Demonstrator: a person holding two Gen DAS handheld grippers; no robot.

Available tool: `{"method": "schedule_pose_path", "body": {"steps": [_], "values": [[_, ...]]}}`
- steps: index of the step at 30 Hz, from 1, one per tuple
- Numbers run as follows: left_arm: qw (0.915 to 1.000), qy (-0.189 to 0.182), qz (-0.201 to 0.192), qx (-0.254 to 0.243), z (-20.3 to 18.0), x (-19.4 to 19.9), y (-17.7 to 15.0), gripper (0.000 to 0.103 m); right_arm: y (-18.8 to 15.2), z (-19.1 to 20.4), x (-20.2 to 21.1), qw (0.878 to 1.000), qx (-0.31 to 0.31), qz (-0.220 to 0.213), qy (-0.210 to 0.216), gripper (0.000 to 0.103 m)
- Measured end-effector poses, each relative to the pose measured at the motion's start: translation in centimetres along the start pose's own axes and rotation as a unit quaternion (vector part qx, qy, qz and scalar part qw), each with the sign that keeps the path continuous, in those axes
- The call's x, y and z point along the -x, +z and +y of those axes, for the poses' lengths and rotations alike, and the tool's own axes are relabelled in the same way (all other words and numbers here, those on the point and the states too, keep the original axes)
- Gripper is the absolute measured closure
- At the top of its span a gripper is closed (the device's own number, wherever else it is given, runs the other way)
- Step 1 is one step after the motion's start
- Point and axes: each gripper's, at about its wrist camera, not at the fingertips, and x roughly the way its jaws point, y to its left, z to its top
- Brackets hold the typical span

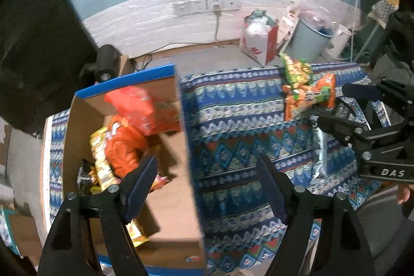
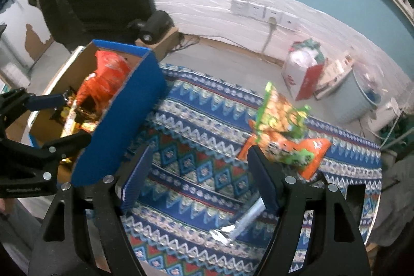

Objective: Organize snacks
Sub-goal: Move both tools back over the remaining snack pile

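Both grippers, left and right, had fingers spread wide, holding nothing. Orange-green snack packets lay on the patterned tabletop; others filled the cardboard box.

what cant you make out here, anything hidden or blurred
- Print on the orange and green packets: motion blur, both views.
- Bottom of the box: covered by packets; right wrist view blocked by its blue wall.
- Silver packet: partly behind the right gripper's finger.
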Motion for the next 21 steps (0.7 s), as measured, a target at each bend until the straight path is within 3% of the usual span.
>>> {"method": "schedule_pose_path", "body": {"steps": [11, 21], "values": [[0.999, -0.013, 0.017, -0.04, -5.2, -2.3, 1.2, 0.023, -3.2, -6.7, 0.2, 0.997, -0.062, 0.01, -0.037, 0.027], [0.996, -0.019, 0.044, -0.075, -9.5, -6.0, 2.2, 0.023, -5.6, -13.5, -1.9, 0.987, -0.135, 0.043, -0.076, 0.027]]}}
